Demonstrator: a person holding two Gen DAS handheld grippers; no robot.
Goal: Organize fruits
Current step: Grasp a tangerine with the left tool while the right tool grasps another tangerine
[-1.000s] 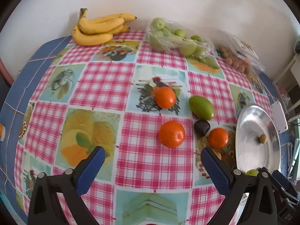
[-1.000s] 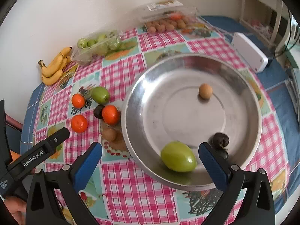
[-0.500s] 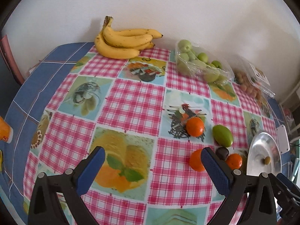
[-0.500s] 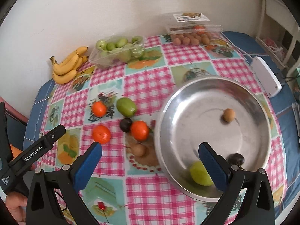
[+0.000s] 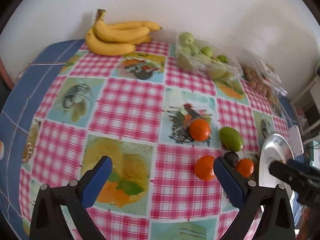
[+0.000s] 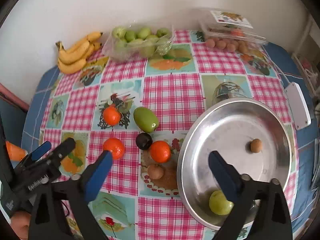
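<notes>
Three oranges, a green mango, a dark plum and a brown fruit lie loose on the checked cloth. The silver bowl to their right holds a green fruit and a small brown one. My right gripper hovers above the bowl's left rim and the nearest orange; its jaws are closing with nothing pressed between them. My left gripper stands open over bare cloth, left of the oranges, and holds nothing.
Bananas, a bag of green fruits and a clear box of brown fruits line the wall. A white device lies right of the bowl. An orange object sits at the table's left edge.
My right gripper has moved left from over the bowl toward the loose fruits, and its jaws have narrowed. The left gripper has shifted left, away from the oranges.
</notes>
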